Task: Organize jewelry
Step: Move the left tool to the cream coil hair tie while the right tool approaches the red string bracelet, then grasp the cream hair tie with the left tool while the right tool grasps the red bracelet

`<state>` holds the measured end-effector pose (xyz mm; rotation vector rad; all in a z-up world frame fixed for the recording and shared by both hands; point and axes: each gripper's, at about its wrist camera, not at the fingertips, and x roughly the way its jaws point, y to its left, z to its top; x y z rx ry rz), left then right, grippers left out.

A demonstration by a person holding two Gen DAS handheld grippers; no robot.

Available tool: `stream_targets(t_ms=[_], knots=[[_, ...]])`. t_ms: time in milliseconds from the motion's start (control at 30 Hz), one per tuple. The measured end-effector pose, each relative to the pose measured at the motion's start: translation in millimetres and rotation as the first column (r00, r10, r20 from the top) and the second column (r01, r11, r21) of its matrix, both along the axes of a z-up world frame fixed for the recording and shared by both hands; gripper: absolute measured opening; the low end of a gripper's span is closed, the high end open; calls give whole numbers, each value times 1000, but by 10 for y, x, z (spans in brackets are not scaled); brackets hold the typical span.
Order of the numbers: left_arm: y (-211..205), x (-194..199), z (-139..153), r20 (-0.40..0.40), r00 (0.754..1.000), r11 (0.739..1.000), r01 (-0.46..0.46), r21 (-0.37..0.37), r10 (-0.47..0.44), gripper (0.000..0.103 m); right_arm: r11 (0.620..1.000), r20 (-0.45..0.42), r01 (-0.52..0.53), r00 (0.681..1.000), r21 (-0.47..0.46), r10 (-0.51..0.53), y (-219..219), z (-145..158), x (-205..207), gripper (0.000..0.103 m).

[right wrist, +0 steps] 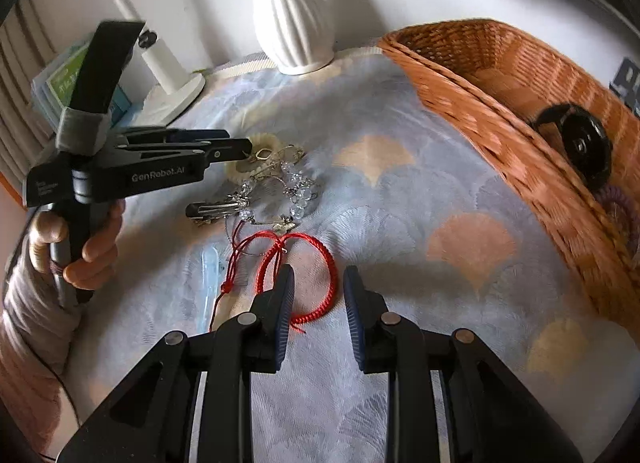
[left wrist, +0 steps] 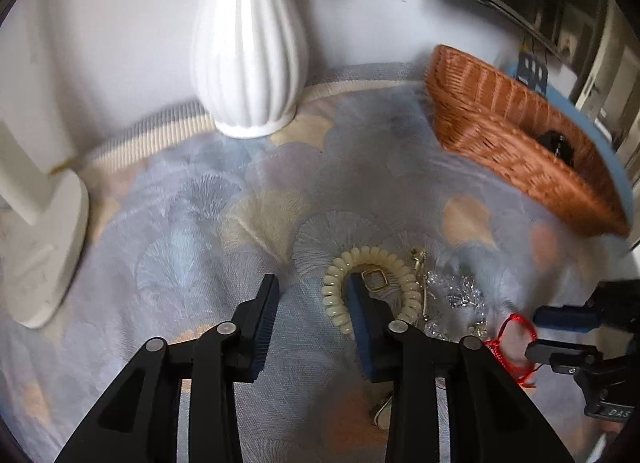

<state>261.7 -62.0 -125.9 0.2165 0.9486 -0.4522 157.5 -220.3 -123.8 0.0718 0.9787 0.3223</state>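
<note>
Left gripper (left wrist: 310, 295): jaws part open, nothing clamped; one finger sits inside the loop of the cream spiral hair tie (left wrist: 372, 287), the other outside on the cloth (left wrist: 200, 203). Its body reads "GenRobot.AI" in the right wrist view. Right gripper (right wrist: 318, 283): jaws part open, straddling one side of the red cord bracelet (right wrist: 316, 263), no pad pressing on it. Jewelry pile, with crystal pieces (right wrist: 294, 187), lies at 11 o'clock from the right gripper. Wicker basket (right wrist: 500, 111) at 2 o'clock holds a black round item (right wrist: 580, 143). White vase (right wrist: 292, 19) at 12 o'clock.
</note>
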Motion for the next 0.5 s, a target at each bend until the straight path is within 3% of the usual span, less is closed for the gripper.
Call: stream_targets(t_ms=[33, 133, 267, 367, 500], knots=[[-13, -3, -2, 0, 1000, 1000, 2, 5, -2, 21, 1000, 3, -4, 1000, -12, 4, 40, 4, 19, 28], [-36, -22, -28, 11, 1000, 1000, 18, 18, -18, 12, 996, 23, -5, 1000, -89, 7, 161, -9, 86, 27], [27, -26, -20, -10, 1000, 999, 28, -25, -29, 11, 984, 79, -10, 997, -176, 24, 284, -32, 94, 25], [94, -25, 1, -33, 999, 997, 23, -68, -25, 11, 977, 102, -23, 994, -214, 46, 340, -47, 76, 5], [176, -32, 54, -46, 999, 993, 11, -122, -17, 11, 978, 102, -41, 993, -207, 63, 323, -39, -29, 5]])
